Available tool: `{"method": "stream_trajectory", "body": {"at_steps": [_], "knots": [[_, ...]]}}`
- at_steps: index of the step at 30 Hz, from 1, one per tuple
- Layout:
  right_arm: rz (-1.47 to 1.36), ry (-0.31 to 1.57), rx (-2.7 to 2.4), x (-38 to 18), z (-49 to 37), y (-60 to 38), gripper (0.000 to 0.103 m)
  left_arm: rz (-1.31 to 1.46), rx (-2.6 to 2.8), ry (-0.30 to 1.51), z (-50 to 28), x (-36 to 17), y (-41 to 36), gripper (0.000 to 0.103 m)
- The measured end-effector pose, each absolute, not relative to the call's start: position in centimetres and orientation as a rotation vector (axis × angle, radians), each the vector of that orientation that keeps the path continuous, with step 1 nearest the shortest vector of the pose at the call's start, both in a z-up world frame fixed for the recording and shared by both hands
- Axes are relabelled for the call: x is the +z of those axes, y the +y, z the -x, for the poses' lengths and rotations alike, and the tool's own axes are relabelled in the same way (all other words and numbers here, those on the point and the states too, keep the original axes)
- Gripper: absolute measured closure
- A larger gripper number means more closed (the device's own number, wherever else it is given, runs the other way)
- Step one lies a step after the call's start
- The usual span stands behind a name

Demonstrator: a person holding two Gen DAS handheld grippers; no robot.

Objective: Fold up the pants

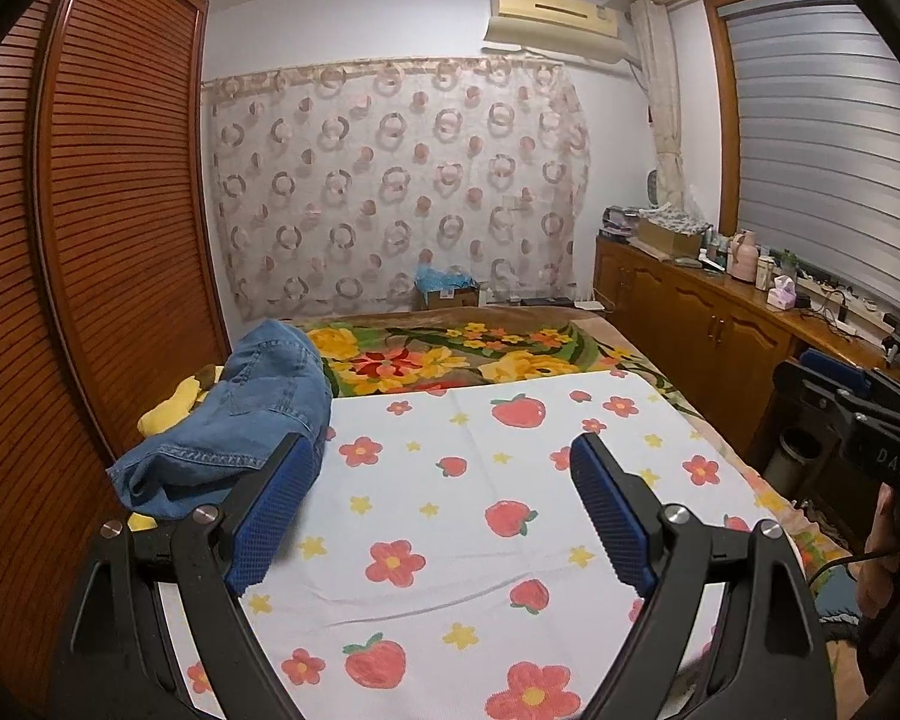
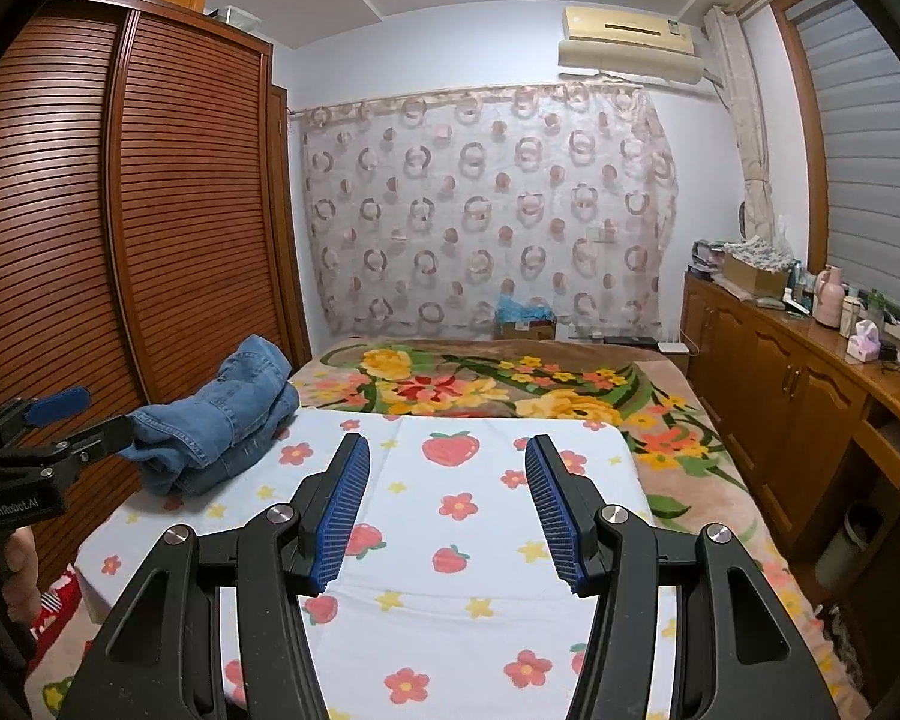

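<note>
Pants: blue jeans, bunched in a loose heap at the left edge of the frame, partly on the cloth, partly over something yellow beside it; not laid flat, no tidy fold visible.
Cloth: white strawberry-and-flower sheet spread flat over the bed, mid to lower frame; probably there as a smooth folding surface.
Left gripper: fingers wide apart, holding nothing; hovers over the sheet with its left pad just in front of the jeans' lower hem.
Right gripper: fingers apart, holding nothing; held over the middle of the sheet, well apart from the jeans, which show at centre left in the right wrist view.
Hands: part of a hand on the left gripper's handle, lower left of the right wrist view.
Stage, judged: heap looks unfolded, so folding seems still due; a rough bundle set aside is less likely but cannot be ruled out.
Risk: denim is heavy and layered, so a pinch on one layer may drag the whole heap.
</note>
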State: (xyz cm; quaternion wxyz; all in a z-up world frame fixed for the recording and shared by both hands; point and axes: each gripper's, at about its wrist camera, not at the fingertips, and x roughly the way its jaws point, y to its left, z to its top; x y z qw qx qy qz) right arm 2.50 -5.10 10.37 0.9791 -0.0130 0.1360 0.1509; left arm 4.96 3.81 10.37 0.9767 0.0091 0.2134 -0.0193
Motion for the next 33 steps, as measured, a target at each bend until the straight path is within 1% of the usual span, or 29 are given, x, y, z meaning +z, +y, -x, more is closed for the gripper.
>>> {"method": "stream_trajectory", "body": {"at_steps": [33], "knots": [[0.026, 0.274, 0.313, 10.28, -2.24, -5.5, 0.047, -0.017, -0.034, 0.43, -4.75, 10.32, 3.67, 0.015]]}}
